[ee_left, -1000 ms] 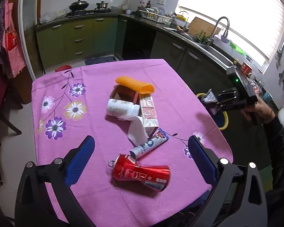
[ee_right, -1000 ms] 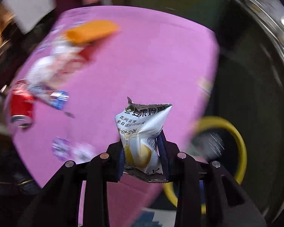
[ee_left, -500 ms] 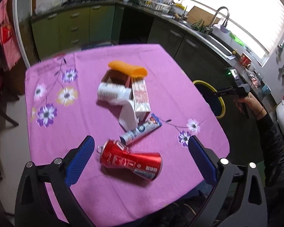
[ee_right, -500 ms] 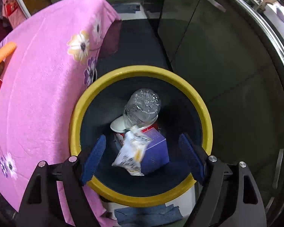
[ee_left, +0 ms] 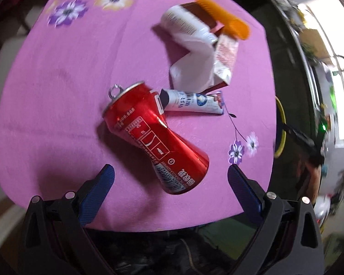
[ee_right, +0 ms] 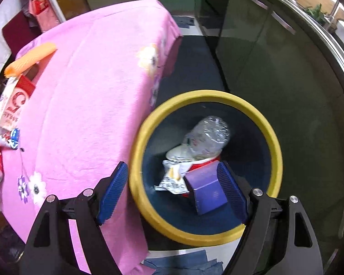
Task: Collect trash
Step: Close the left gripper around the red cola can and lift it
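My left gripper (ee_left: 170, 174) is open and empty just above a dented red soda can (ee_left: 154, 135) lying on the pink tablecloth (ee_left: 57, 91). A toothpaste tube (ee_left: 192, 102), a white tissue (ee_left: 192, 68), a white bottle (ee_left: 183, 24), a red-white carton (ee_left: 226, 59) and an orange foam sleeve (ee_left: 224, 21) lie beyond the can. My right gripper (ee_right: 173, 178) is open and empty over the yellow-rimmed bin (ee_right: 273, 142). The white snack bag (ee_right: 172, 176) lies inside the bin with a crushed clear bottle (ee_right: 208, 133) and a purple box (ee_right: 206, 190).
The bin stands on the dark floor beside the table's right edge (ee_right: 149, 105). Dark cabinets (ee_right: 275, 57) run behind it. A blue cloth (ee_right: 183, 263) lies on the floor near the bin. My right gripper shows at the far right of the left wrist view (ee_left: 302, 137).
My right gripper opened over the bin and the snack bag dropped in, then it drew back toward the table. My left gripper came down close over the red can.
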Motion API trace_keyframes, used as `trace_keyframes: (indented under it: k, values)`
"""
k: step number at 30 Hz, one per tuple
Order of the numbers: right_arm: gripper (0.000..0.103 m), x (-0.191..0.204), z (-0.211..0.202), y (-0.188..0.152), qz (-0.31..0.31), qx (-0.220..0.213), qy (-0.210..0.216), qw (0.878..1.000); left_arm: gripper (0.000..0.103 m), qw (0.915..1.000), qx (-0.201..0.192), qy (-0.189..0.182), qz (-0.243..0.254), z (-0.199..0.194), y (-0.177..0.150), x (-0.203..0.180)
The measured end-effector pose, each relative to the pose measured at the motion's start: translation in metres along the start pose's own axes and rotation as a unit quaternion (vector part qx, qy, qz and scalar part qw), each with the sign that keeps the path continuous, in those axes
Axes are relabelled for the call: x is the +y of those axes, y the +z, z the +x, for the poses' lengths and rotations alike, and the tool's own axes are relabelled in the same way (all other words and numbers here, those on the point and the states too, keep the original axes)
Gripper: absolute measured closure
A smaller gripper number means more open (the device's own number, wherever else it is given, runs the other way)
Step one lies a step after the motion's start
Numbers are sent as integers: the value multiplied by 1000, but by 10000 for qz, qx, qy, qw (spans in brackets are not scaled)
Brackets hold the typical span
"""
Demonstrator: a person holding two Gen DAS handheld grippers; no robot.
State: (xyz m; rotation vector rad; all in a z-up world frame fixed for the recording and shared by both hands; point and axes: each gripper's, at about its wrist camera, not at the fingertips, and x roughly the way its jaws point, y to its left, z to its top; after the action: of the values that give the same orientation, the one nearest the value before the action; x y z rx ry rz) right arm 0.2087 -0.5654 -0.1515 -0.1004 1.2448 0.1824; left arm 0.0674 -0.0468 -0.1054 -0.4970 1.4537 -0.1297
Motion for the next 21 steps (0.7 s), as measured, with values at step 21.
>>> trace_keyframes:
  k: [21]
  values:
    - [24, 17, 5, -19, -205, 50, 342, 9992, 46, 9962, 303, 560, -596, 34, 35, 9]
